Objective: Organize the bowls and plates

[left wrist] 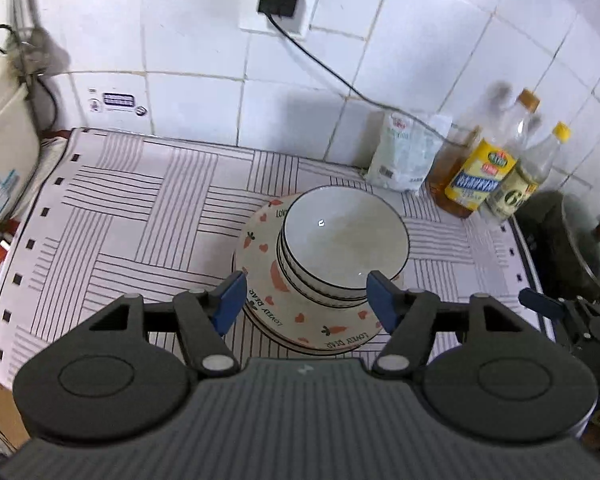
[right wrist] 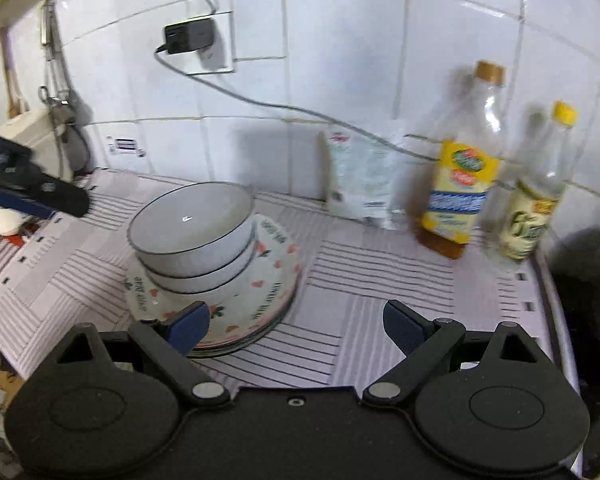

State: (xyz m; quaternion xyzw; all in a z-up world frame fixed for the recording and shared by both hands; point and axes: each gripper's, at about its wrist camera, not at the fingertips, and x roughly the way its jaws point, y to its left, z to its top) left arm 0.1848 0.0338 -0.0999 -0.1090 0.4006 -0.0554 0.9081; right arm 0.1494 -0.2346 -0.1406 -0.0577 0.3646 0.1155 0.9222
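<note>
Judging by the layout, sorting looks nearly finished: nested bowls [left wrist: 342, 240] sit on stacked plates [left wrist: 260, 300] mid-mat [left wrist: 100, 208]. Left gripper [left wrist: 306, 300] and right gripper [right wrist: 296, 326], both spread and empty, hover near.

White dark-rimmed bowls [left wrist: 344, 236], carrot-and-heart patterned plates [left wrist: 268, 304], striped mat [left wrist: 120, 216], blue fingers [left wrist: 230, 300]

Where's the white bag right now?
The white bag leans against the tiled wall, behind the stacked bowls, just left of the yellow-labelled bottle.
</note>
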